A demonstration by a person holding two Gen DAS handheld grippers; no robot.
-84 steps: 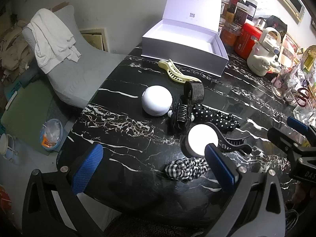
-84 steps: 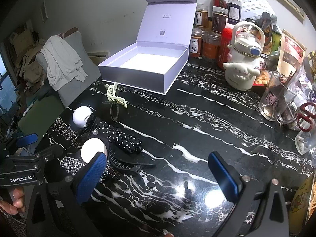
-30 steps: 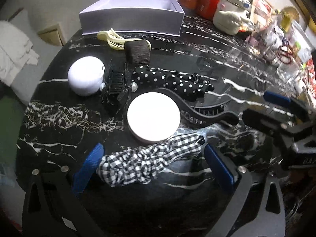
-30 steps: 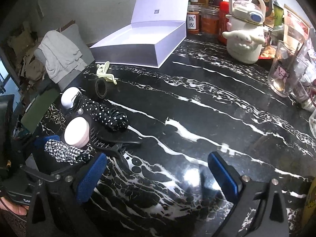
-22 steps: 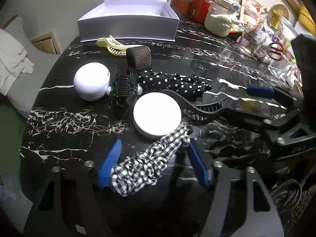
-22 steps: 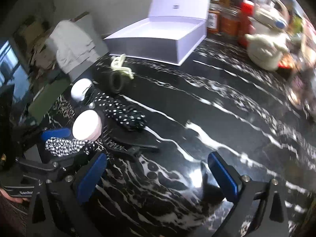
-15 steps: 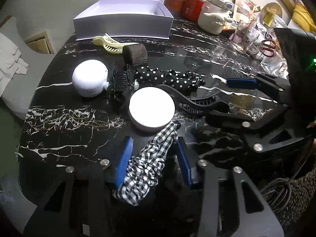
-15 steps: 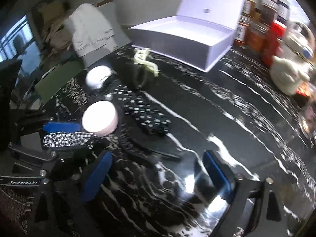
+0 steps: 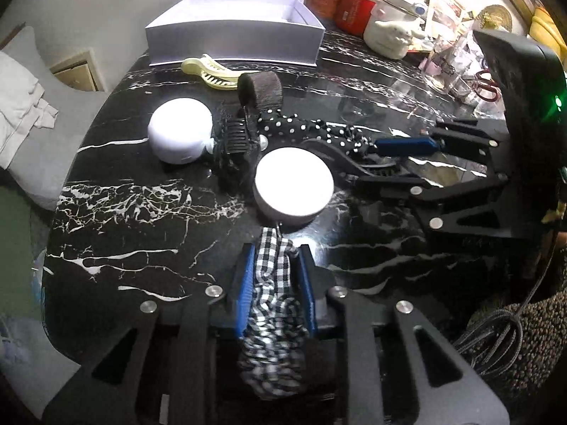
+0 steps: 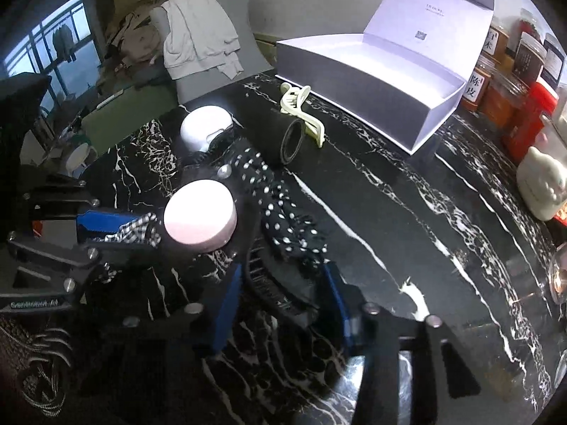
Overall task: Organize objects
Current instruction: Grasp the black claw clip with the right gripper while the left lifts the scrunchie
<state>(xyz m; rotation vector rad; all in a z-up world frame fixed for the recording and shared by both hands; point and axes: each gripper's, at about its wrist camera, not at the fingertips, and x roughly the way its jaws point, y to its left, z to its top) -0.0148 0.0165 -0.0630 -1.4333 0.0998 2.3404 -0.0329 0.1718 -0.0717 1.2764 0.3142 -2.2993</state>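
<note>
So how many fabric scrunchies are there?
2. The checked scrunchie sits between the left gripper's closing fingers. The polka-dot scrunchie lies on the table behind the round white tin. More could be hidden.

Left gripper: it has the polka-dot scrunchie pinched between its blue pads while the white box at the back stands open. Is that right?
Not quite. The left gripper is closing on the checked black-and-white scrunchie, which sits between its pads in the left wrist view. The polka-dot scrunchie lies on the table beyond the round white tin. The white box does stand open.
</note>
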